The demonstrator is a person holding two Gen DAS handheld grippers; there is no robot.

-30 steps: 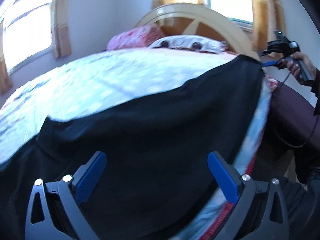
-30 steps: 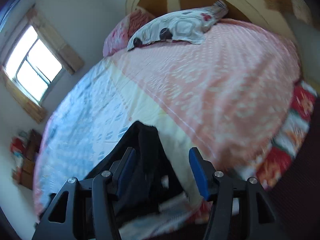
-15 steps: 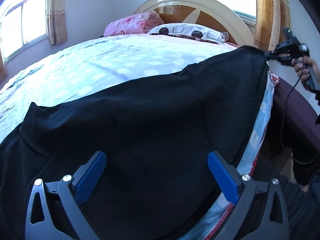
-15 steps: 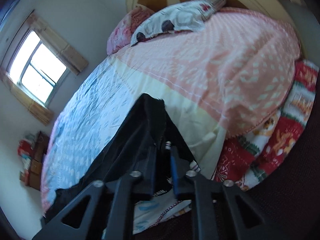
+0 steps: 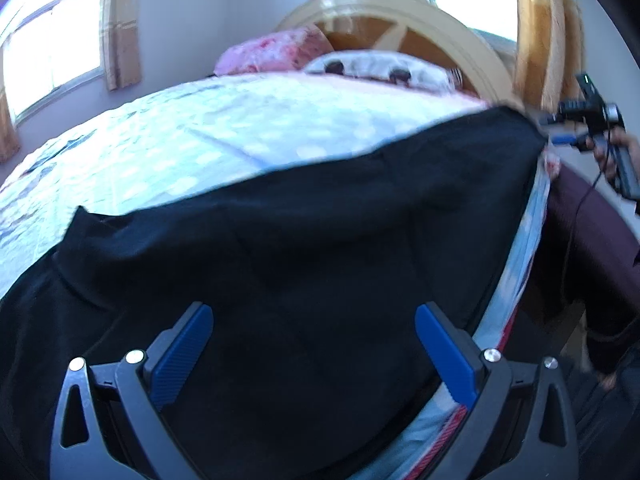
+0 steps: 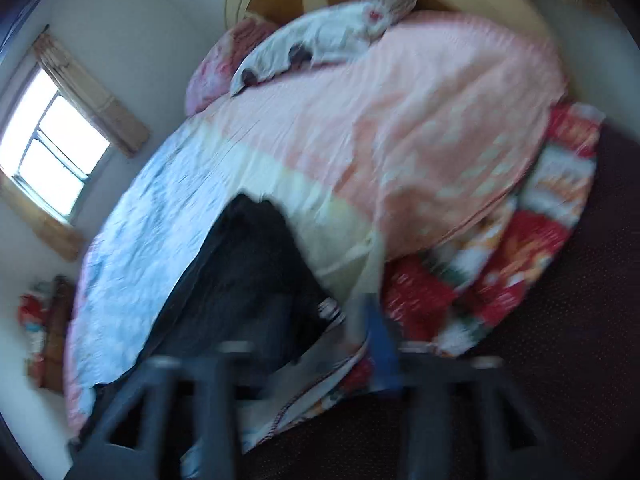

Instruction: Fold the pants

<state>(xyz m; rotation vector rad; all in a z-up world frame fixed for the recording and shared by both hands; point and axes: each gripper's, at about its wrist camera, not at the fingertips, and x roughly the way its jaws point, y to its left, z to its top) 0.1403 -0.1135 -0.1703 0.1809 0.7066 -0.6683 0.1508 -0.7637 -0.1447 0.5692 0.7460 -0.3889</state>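
Observation:
Black pants (image 5: 312,240) lie spread along the near edge of the bed. My left gripper (image 5: 314,344) is open just above the cloth, its blue pads (image 5: 182,350) wide apart and empty. In the right wrist view, blurred by motion, the far end of the pants (image 6: 248,272) lies on the bed, and my right gripper (image 6: 320,344) stands open over it, one blue pad (image 6: 380,336) to the right of the cloth. The right gripper also shows in the left wrist view (image 5: 564,138) at the pants' far corner, held by a hand.
The bed carries a pale blue and pink quilt (image 5: 224,132) with a red patterned edge (image 6: 520,264). Pillows (image 5: 376,70) lie against a curved wooden headboard (image 5: 404,20). Windows with curtains (image 5: 120,24) are on the left wall. Dark floor (image 6: 560,360) lies at the right.
My right gripper, shut on the pants' end half a second ago, has opened and let the cloth go. The left gripper stayed open over the pants, shifting only slightly.

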